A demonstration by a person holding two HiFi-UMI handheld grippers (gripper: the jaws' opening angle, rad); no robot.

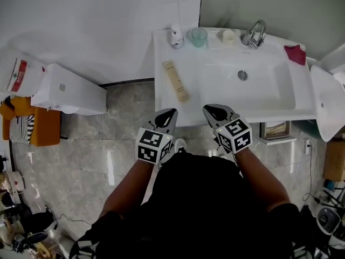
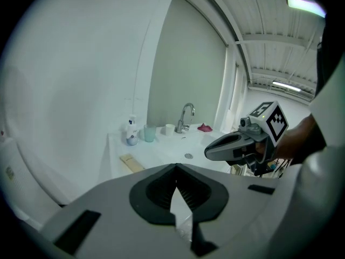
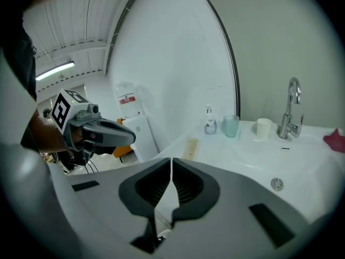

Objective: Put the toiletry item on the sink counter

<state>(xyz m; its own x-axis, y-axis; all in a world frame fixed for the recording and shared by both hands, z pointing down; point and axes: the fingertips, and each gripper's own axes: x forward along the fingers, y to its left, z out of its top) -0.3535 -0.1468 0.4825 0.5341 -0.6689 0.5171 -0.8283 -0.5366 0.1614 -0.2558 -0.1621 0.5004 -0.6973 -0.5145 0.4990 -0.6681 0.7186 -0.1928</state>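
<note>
Toiletry item [image 1: 176, 80], a long tan pack, lies flat on the sink counter [image 1: 161, 53], on the strip left of the basin [image 1: 259, 88], in the upper middle of the head view. It runs roughly along the counter's left edge and touches nothing else. At the back of the counter, well apart from it, stand a pump bottle [image 1: 176, 35], a green tumbler [image 1: 199, 36] and a white cup [image 1: 228, 35], with the tap [image 1: 254, 34] to their right and a red cloth [image 1: 295, 53] near the right corner.

The left gripper [image 1: 168, 114] and the right gripper [image 1: 214, 111] hang side by side at the middle of the frame, by the counter's front edge, tips pointing toward the sink. Both are clenched with nothing in them: each gripper's own view shows the two pads meeting at the tips and no object between them.

With the pack resting on the counter and both grippers empty, the placing looks done, so this reads as the end of the task rather than a carry. If the pack needs straightening, the left gripper is nearer; its jaws would have to part first and come down over the pack's narrow width.
</note>
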